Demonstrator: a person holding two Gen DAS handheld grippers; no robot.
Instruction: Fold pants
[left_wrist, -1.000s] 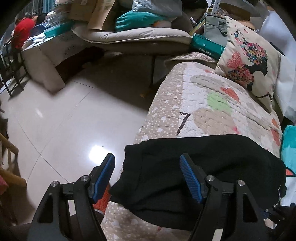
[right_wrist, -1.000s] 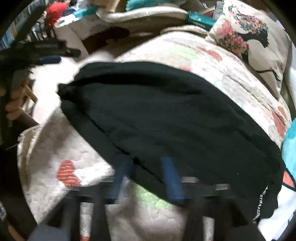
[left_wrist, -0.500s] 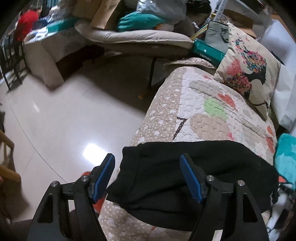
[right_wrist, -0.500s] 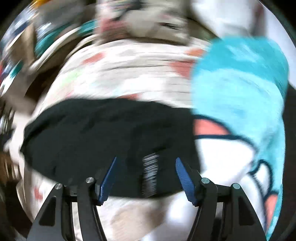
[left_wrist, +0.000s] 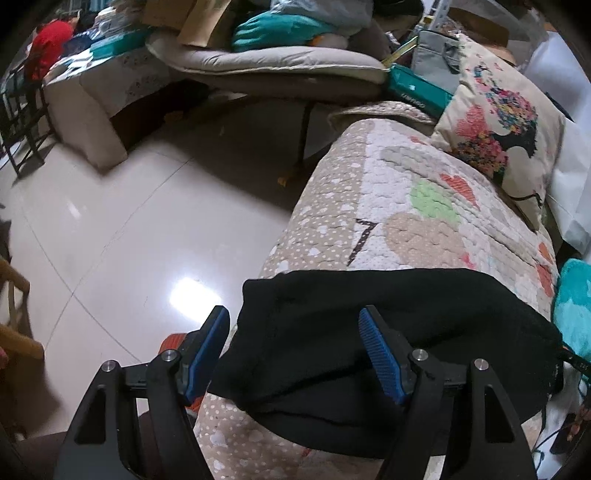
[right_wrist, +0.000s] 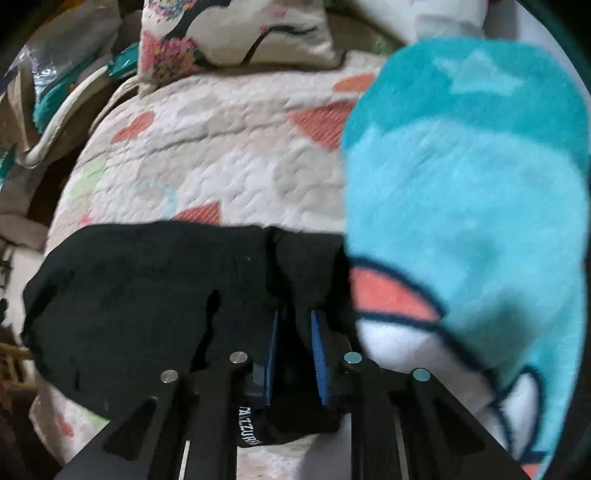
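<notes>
- Where the quilted sofa cover (left_wrist: 417, 206) rounds off at its near end, spread with hearts, dots and a stitched "7".
- Beside it on the left, glossy pale tile floor (left_wrist: 110, 236) catching a lamp glare; beyond, a padded lounge chair (left_wrist: 280, 64) heaped with cardboard and a teal cushion.
- At the far end of the cover, leaning upright, a floral-silhouette pillow (left_wrist: 498, 122); just behind it a teal box (left_wrist: 417, 92), lettering too small to read.
- Along the right edge, a fluffy turquoise plush (right_wrist: 465, 184) with coral and white patches, touching the black cloth.
- Lying folded across the near end, black pants (left_wrist: 369, 350), one side hanging over the left edge.
- On a hem by the right tongs, white printed lettering, only partly legible.
- Left gripper (left_wrist: 295, 354): spread wide, hovering over the pants' left part, nothing pinched.
- Right gripper (right_wrist: 293, 354): drawn nearly together, a bunch of black pants fabric caught between the blue pads (right_wrist: 317, 354).
</notes>
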